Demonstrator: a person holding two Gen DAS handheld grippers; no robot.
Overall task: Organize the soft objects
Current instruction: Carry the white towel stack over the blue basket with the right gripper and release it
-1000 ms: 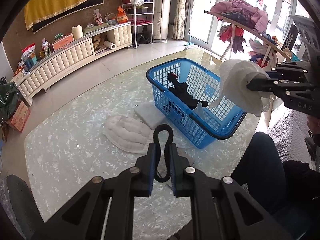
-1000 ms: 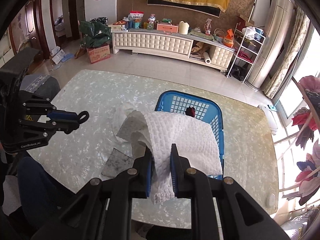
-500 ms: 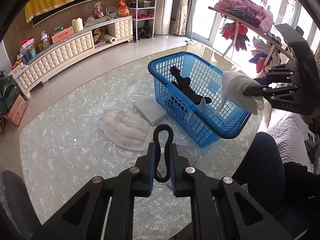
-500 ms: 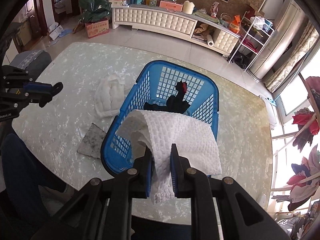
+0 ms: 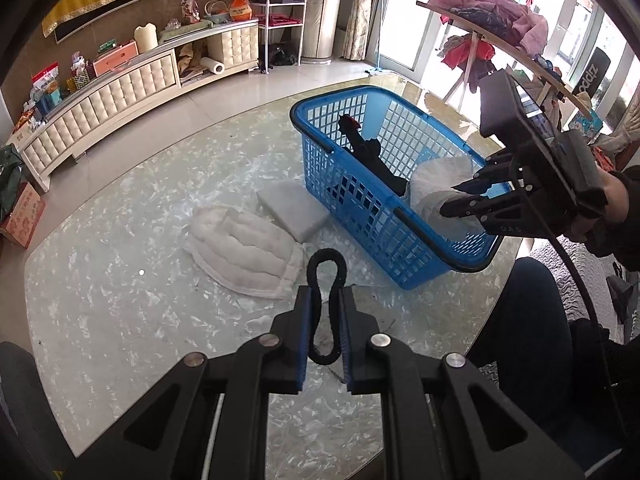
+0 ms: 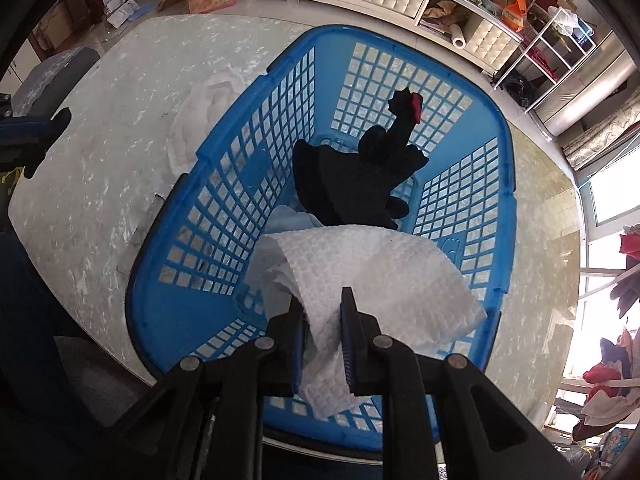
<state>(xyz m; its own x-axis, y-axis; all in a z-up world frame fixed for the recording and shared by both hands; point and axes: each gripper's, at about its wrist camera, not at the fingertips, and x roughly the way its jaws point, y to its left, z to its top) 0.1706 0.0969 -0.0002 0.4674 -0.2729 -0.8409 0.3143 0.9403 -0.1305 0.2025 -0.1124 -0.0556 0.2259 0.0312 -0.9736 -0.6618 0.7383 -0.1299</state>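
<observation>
Far left in the left wrist view: long tufted cabinet along the wall, cluttered on top. On the pale marbled table, left to right: quilted white pad lying flat, long axis slanting from upper left toward lower right; just beside its upper right corner, nearly touching, a flat white block set close against the basket wall; then the blue basket, long axis running from far left to near right. Inside, a black glove, fingers angled up toward the far rim, one red-tipped.

Low centre, left gripper pinching a black loop, jaws pressed nearly together on it, loop standing out beyond the fingertips, above the table short of the basket. Dark patch on the table under the loop, perhaps a flat grey piece; hard to tell.

Right side: right gripper, held by a dark-sleeved hand, tilted down into the basket's near end, clamped on a white cloth. Beyond, a rack heaped with clothes.

From the right wrist view: pad left of the basket; cloth pinched between closed-in jaws of the gripper, draped inside the near wall, its free edge spreading rightward, overlapping the glove and a pale blue scrap.
</observation>
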